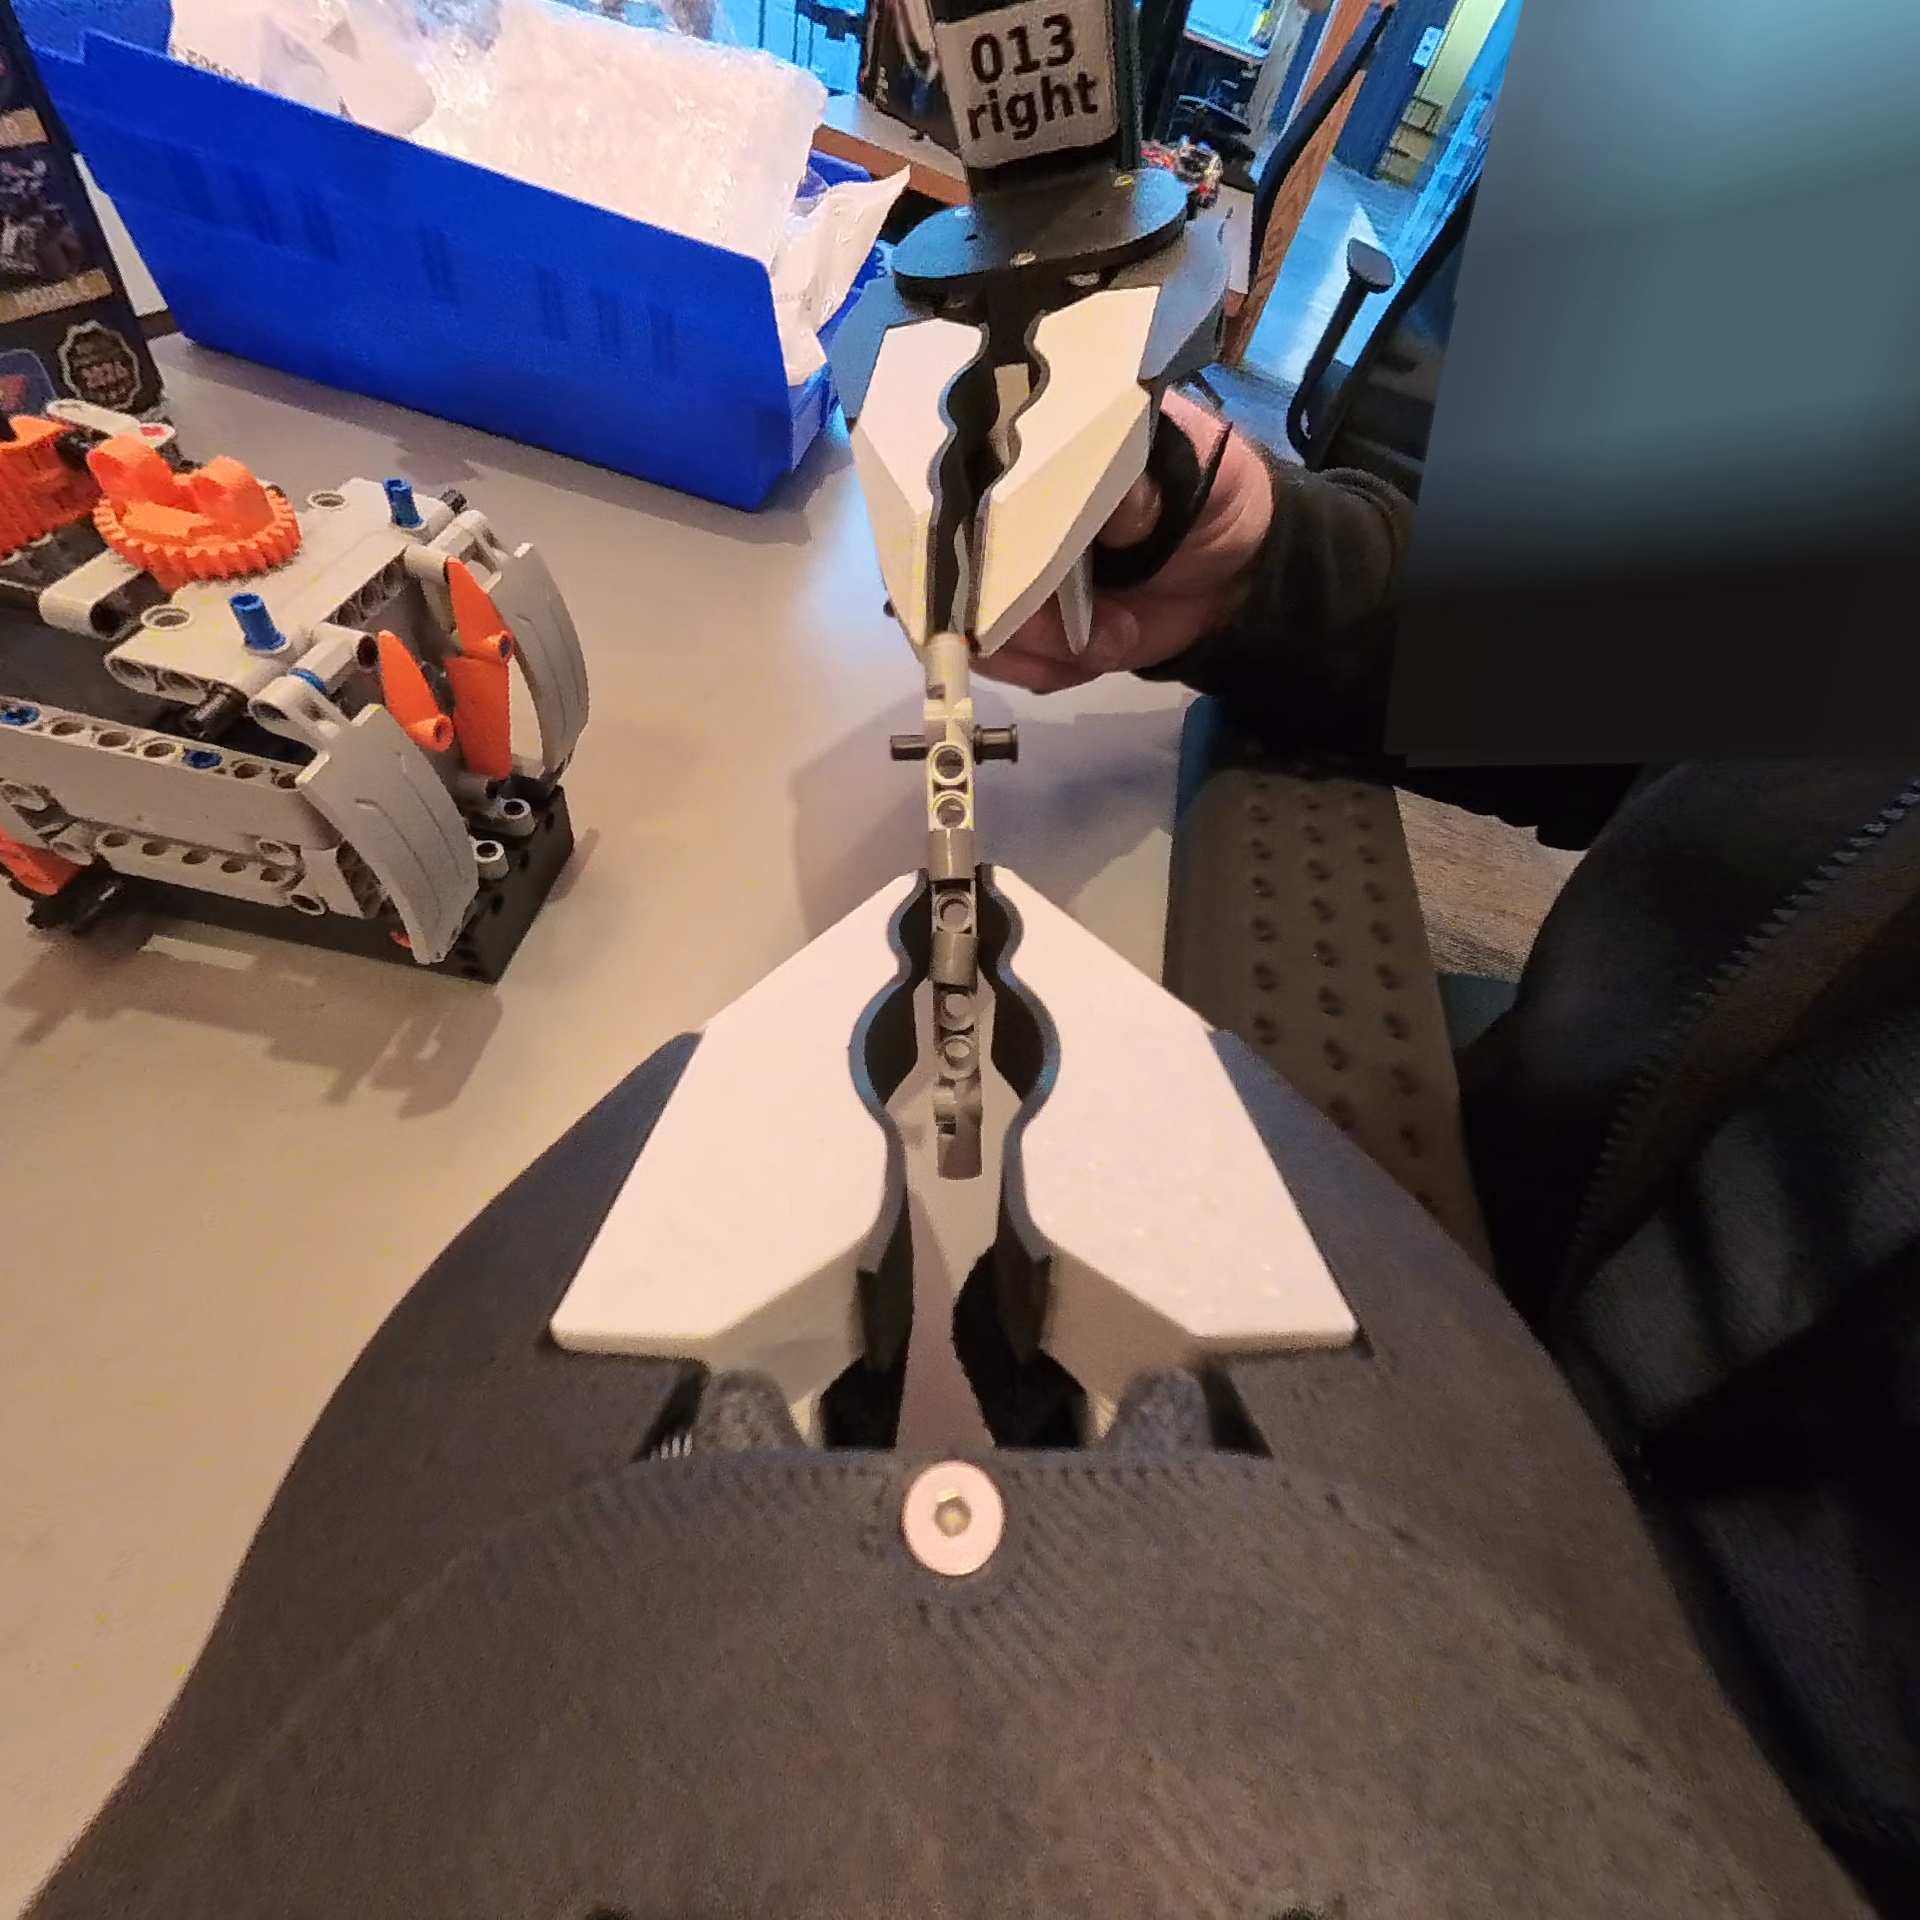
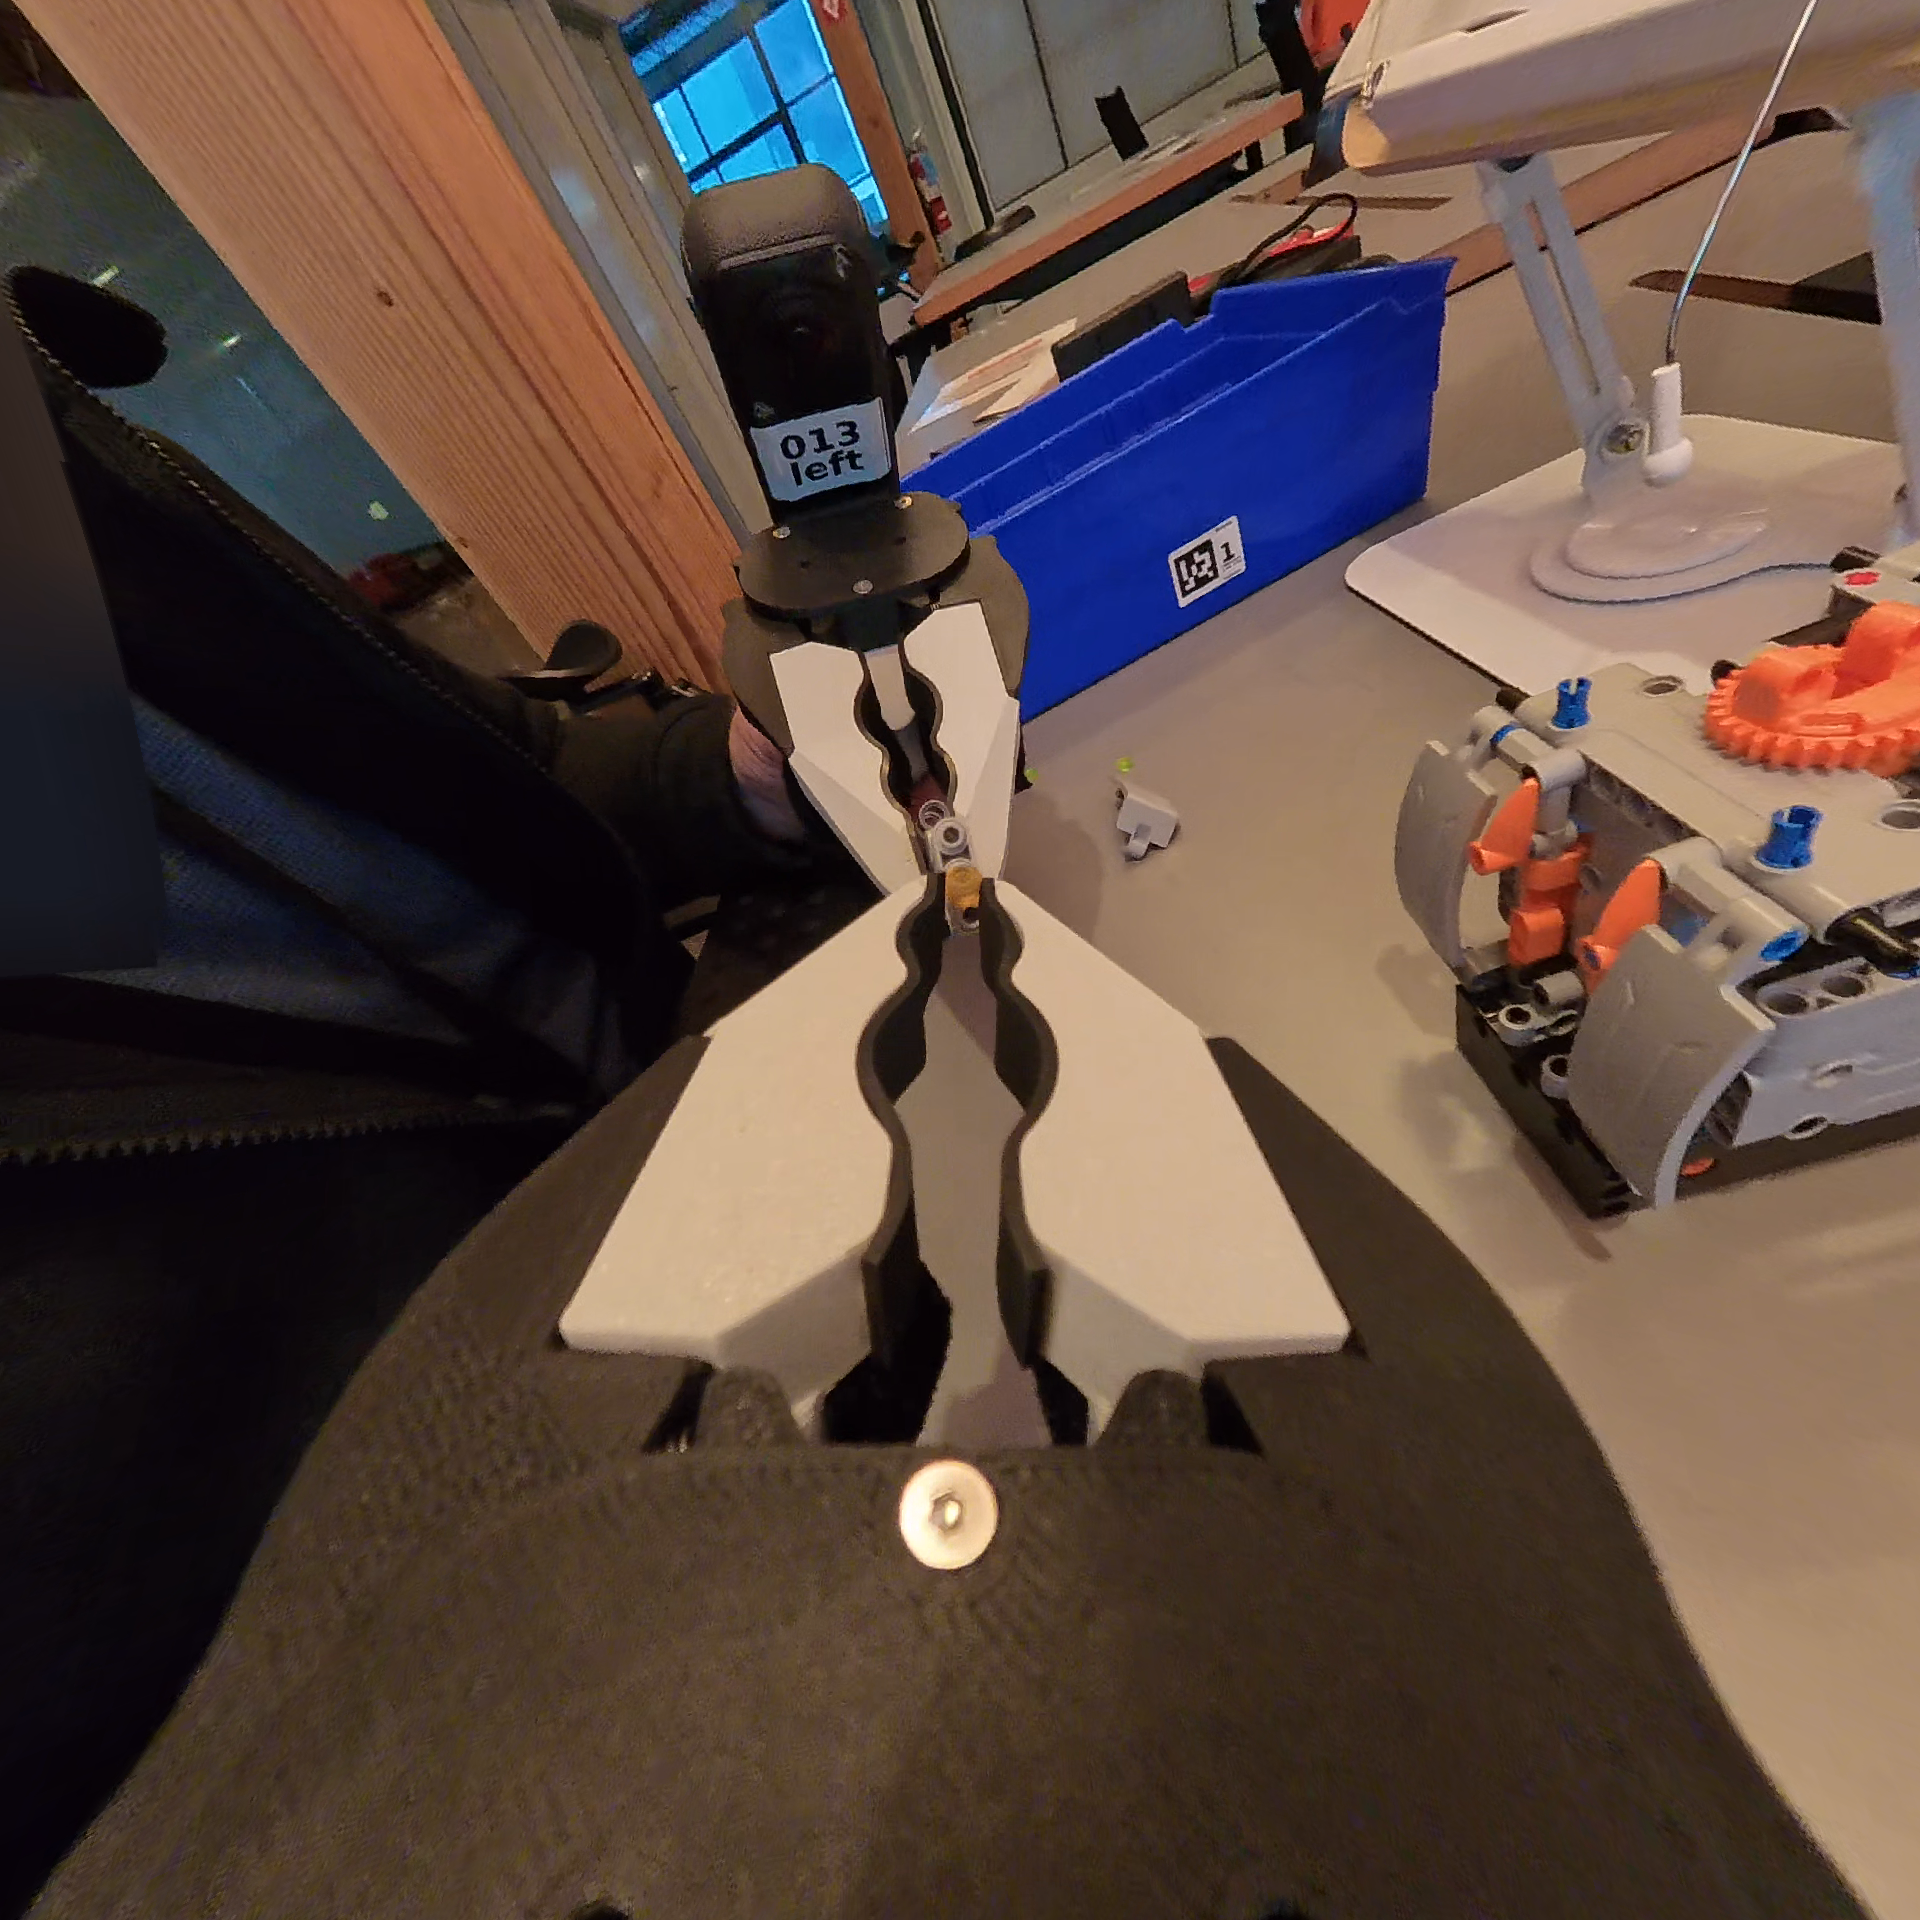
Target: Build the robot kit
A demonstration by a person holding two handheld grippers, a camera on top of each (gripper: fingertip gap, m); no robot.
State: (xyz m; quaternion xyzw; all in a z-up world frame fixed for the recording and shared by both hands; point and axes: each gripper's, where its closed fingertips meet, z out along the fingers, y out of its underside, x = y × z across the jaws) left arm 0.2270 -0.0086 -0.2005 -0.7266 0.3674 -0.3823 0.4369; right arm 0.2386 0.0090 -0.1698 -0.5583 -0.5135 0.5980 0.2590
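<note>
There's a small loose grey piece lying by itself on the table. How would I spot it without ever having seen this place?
Start at the blue bin with the square black-and-white tag. Just in front of it, on the grey table, between the left gripper and the grey-and-orange brick vehicle, lies the small grey piece. It lies alone, attached to nothing.

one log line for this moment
left hand-held gripper: shut on grey beam assembly | right hand-held gripper: shut on its other end | brick vehicle model: on table, untouched
</note>
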